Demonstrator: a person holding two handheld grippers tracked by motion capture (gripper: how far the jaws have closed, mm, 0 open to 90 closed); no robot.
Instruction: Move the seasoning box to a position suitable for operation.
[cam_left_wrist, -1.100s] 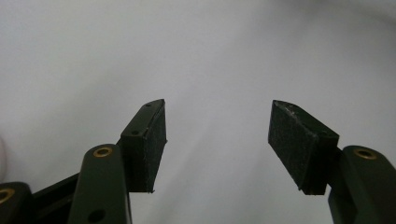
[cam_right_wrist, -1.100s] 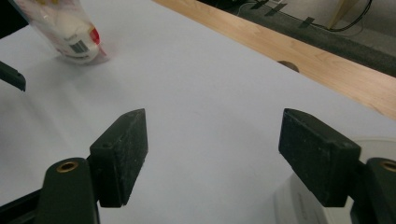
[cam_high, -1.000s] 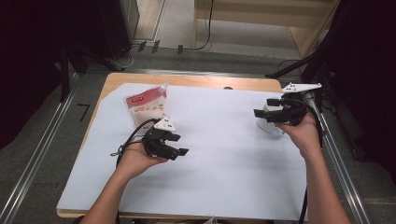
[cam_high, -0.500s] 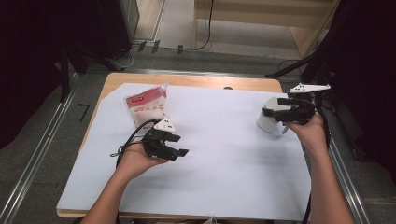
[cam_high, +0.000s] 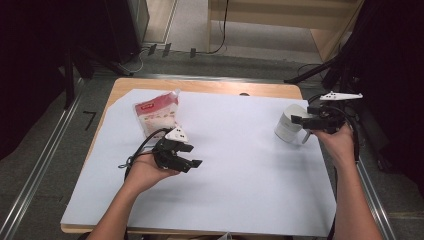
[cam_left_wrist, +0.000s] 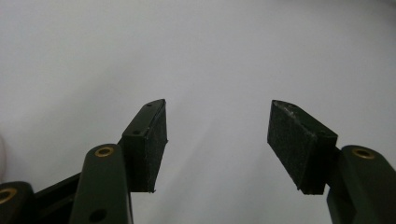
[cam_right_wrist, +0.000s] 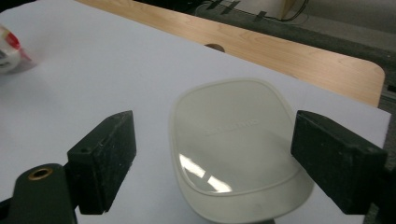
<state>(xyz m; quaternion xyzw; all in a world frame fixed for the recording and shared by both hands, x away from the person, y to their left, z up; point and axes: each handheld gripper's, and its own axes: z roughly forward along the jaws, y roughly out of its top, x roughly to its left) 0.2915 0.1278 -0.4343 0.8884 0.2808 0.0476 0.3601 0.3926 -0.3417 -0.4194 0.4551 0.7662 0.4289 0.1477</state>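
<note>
Right gripper (cam_right_wrist: 212, 161) jaws astride white container (cam_right_wrist: 233, 140)

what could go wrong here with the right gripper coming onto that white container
The white container sits near the table's right edge, so a nudge from the right hand-held gripper might push it off. Its jaws have just been opening and stand wide with the container between them, pads apparently not pressing; the rounded, smooth lid could slip if they close off-centre. The left hand-held gripper is open over bare table, too far to steady it.
</note>
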